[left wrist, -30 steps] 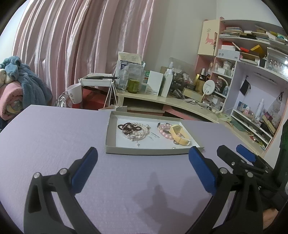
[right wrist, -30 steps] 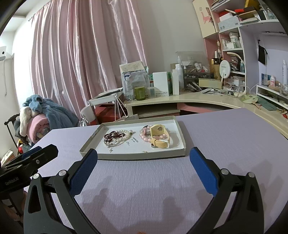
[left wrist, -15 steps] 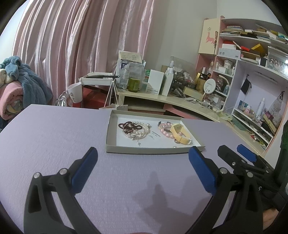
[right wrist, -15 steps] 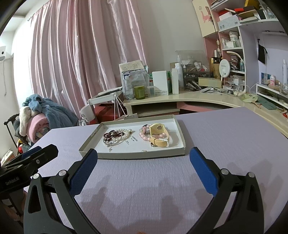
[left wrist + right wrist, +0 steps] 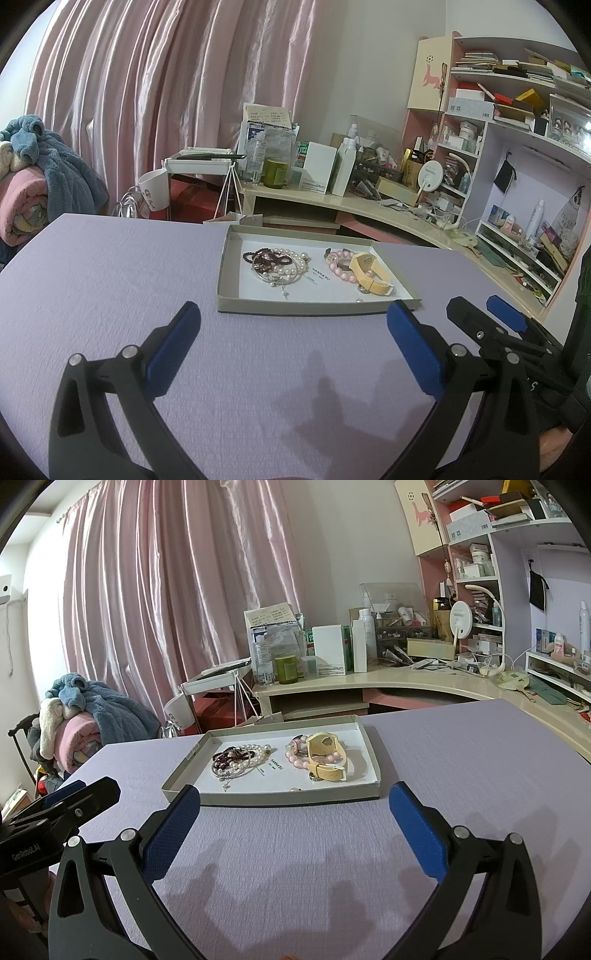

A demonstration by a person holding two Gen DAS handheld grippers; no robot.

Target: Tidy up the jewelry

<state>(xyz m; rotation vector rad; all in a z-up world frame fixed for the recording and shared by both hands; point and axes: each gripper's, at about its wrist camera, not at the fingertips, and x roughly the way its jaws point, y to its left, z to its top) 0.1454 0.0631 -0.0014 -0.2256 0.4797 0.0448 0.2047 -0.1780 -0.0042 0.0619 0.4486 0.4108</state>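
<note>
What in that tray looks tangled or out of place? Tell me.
In the tray, the pearl bracelet, dark red bead strand and a thin silver bangle lie heaped together. The yellow watch lies over the pink bead bracelet. Nothing looks broken or spilled.

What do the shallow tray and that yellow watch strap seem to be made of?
The tray looks like matte grey cardboard with a white lining: thin folded walls, no gloss. The yellow watch strap looks like soft matte rubber or silicone, thick and smoothly curved; I cannot be sure from these views.
</note>
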